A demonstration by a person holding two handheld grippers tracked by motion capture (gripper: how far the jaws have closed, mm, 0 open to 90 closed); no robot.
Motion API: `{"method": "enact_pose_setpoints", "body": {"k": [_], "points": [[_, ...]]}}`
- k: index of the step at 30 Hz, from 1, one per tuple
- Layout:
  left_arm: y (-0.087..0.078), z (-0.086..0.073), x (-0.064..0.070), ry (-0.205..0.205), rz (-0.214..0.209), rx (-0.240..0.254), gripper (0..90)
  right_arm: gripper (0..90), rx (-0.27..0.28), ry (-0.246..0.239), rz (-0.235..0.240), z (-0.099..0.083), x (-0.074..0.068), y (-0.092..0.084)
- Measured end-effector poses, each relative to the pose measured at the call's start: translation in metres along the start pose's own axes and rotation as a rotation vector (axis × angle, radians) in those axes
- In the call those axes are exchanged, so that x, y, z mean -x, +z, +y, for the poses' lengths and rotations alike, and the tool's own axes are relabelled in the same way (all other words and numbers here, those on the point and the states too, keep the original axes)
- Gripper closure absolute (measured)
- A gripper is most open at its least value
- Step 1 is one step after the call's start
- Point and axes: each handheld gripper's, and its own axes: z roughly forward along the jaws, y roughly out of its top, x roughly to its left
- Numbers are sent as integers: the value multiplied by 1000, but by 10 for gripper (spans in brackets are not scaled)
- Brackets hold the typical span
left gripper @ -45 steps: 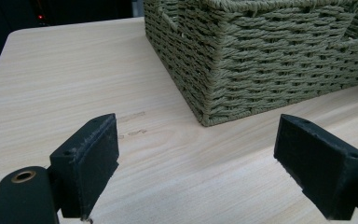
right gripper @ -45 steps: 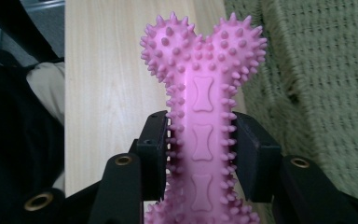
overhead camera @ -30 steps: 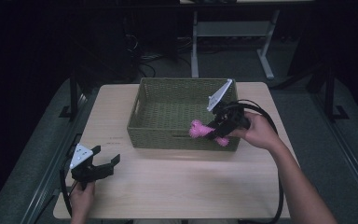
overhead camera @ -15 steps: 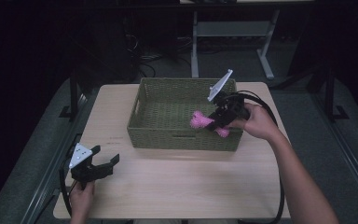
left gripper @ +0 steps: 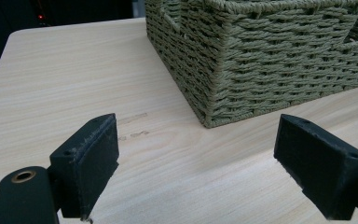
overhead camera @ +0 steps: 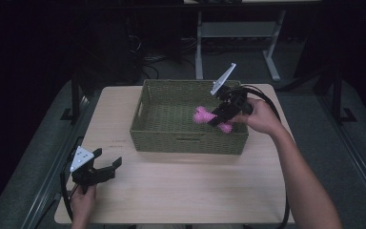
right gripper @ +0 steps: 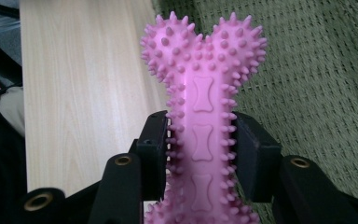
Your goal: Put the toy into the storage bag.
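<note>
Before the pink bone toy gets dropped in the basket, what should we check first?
1. Right gripper shut on the bone: ok.
2. Bone over the basket, inside its rim: ok in the high view.
3. Basket floor under the bone bare: ok.
4. Left gripper apart from the basket: ok, jaws open, nothing between them.
5. Basket flat on the table: ok.
6. How high the bone hangs above the floor: cannot tell.
</note>
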Motion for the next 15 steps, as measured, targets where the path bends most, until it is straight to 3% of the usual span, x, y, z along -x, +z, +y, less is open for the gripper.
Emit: {"method": "enact_pose_setpoints", "body": {"k": [15], "points": [[-2,0,-1,0,2,-1,133,577,0,55,-10,-3,23,1]]}}
